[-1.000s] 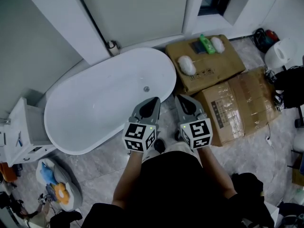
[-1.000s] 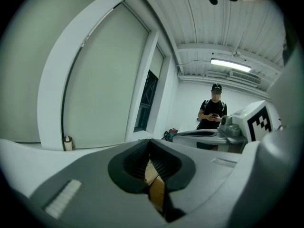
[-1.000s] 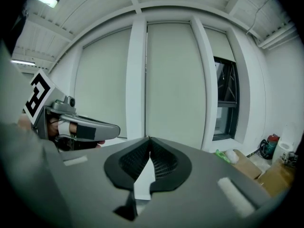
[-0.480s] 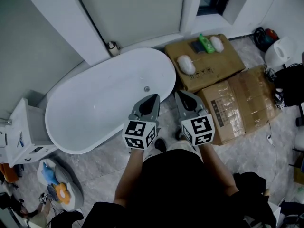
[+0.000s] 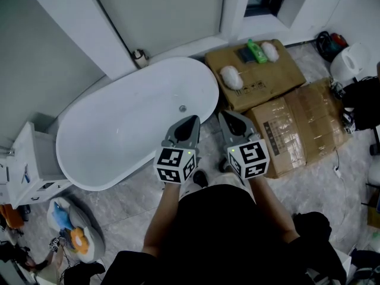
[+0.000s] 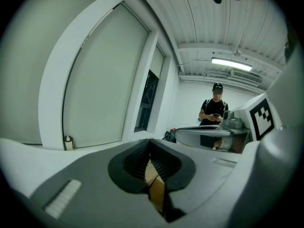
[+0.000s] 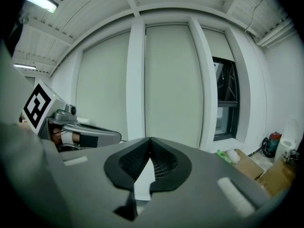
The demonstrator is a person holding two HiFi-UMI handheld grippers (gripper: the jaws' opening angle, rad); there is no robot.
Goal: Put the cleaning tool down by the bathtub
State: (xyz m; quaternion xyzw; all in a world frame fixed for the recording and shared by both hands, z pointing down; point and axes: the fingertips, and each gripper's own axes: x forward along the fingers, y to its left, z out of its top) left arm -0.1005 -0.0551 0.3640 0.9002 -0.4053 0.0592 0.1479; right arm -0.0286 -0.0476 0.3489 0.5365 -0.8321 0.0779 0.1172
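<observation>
Left gripper (image 5: 195, 121), right gripper (image 5: 223, 117), both closed and empty, beside white bathtub (image 5: 119, 136), cardboard boxes (image 5: 297, 129) near

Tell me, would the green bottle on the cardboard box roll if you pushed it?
Maybe. The green bottle seems to lie on its side on the cardboard box, so a sideways nudge could roll it. It looks like small plastic, so it is probably light. The white lump beside it might stop it.

Head cam looks steeply down from above the person onto the bathtub (image 5: 119, 129) and cardboard boxes (image 5: 279, 70). Cams on the left gripper (image 5: 191, 126) and right gripper (image 5: 227, 120) sit close behind the jaws, facing the wall roughly level. The right one shares the boxes with the head cam.
</observation>
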